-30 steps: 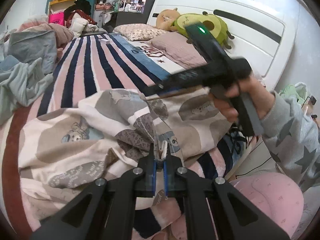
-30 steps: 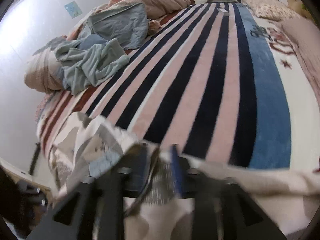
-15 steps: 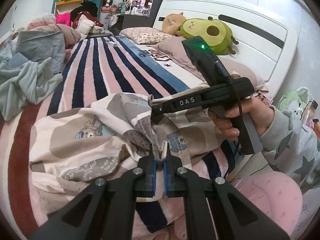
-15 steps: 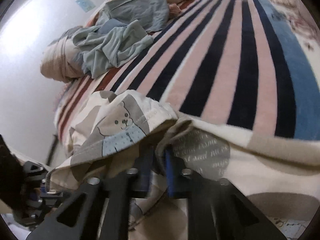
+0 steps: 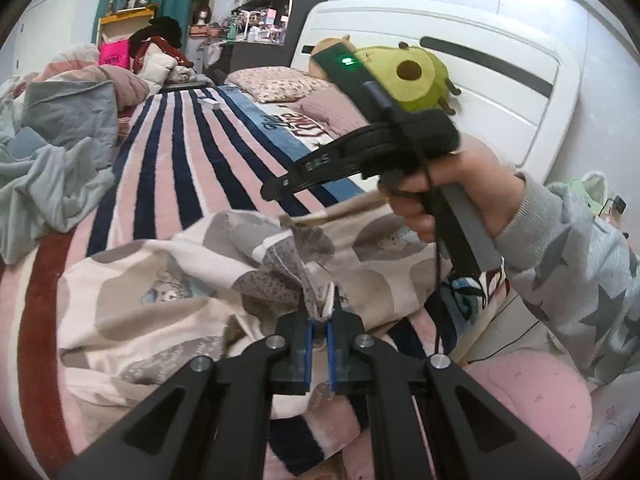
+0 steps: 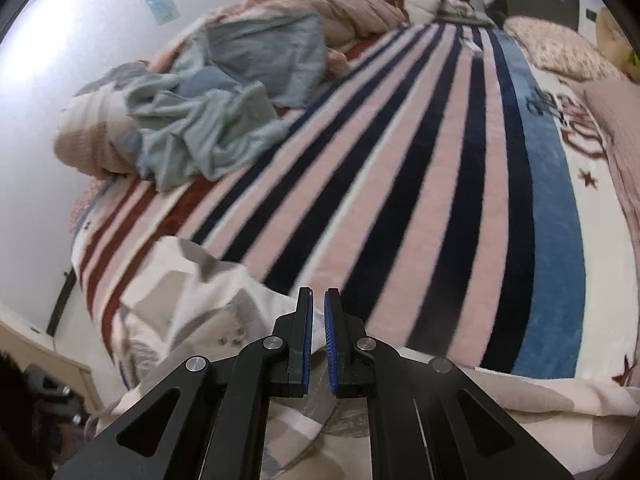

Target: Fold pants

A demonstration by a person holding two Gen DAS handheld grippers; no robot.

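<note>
A bed (image 5: 168,168) fills both views, covered by a blanket (image 6: 420,184) striped in pink, navy and white with a blue band toward the right. A white headboard (image 5: 500,92) stands at the far right, with an avocado plush (image 5: 408,74) and pillows (image 5: 276,84) against it. A heap of grey-blue clothes (image 6: 208,120) lies at the far left of the bed. The pants (image 5: 152,296), cream with grey patches and bear prints, lie rumpled on the near edge of the bed, across the stripes. The left tongs (image 5: 319,322) are pressed together on a raised fold of the pants, a peak of cloth standing up between the blue pads. The right tongs (image 6: 318,312) are held in a hand (image 5: 452,188) with a grey star-print sleeve (image 5: 568,256), above the pants and to the right in the left wrist view. In their own view the right tongs are drawn together with only a narrow slit between the blue pads, and no cloth is caught in them; the pants lie beneath and to the left of them.
</note>
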